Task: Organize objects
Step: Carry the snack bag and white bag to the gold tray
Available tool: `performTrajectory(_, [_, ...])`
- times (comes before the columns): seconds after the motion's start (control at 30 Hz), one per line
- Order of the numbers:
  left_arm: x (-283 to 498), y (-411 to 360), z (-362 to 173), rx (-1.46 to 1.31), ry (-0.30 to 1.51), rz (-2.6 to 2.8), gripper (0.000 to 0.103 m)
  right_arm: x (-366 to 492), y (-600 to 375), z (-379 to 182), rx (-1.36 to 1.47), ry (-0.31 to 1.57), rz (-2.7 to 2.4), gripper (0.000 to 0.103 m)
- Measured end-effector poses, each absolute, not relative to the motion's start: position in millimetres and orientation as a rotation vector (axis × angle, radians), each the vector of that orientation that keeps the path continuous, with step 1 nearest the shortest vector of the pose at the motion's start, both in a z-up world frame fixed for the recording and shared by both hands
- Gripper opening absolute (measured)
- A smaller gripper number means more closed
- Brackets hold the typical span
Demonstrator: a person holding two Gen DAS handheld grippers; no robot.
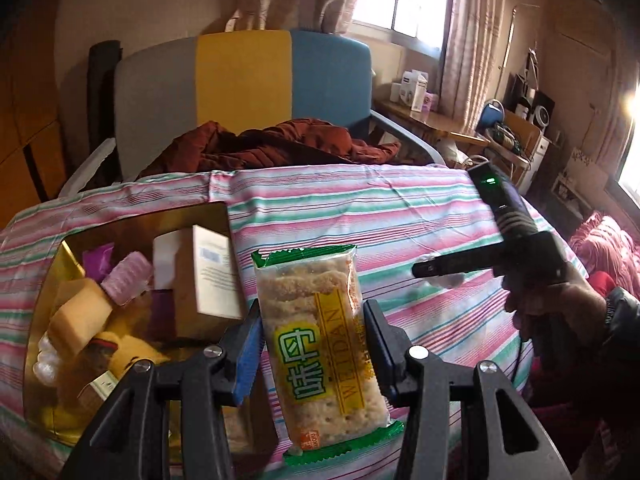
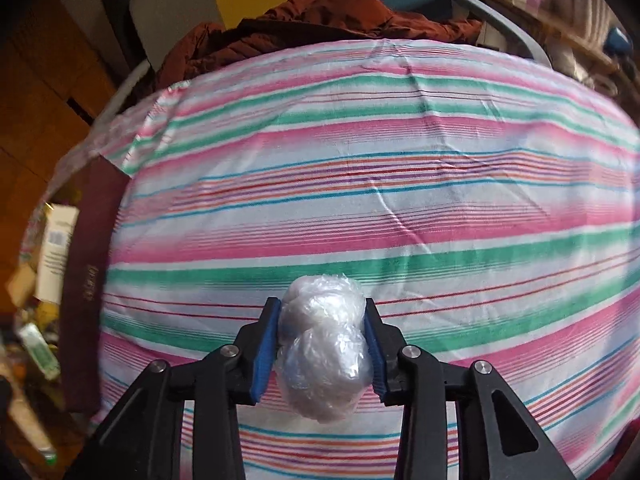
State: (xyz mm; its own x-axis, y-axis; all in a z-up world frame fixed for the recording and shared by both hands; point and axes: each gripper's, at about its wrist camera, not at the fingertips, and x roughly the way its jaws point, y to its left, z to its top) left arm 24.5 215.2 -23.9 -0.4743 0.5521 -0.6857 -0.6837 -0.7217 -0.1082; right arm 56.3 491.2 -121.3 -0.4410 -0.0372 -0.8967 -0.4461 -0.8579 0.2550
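Cracker packet (image 1: 320, 344) gripped beside box (image 1: 208, 210) rim, striped cloth (image 1: 400, 216) beyond

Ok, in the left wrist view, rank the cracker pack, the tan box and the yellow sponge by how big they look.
1. cracker pack, though it is held nearest the camera, which inflates it.
2. tan box, partly hidden.
3. yellow sponge, clearly smallest.
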Motion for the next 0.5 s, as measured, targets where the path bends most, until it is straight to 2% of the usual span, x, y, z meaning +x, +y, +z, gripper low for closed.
performTrajectory(0.27, [12.9,172.6,-21.9,-0.962,0.149,2.255,0.048,57.1,459.0,-100.7,-1.466,0.646,2.456,0.040])
performTrajectory(0.5, [-6.9,107.8,-5.2,-0.957,0.051,2.393,0.048,47.0,390.8,-66.3,-1.402,0.639,2.672,0.040])
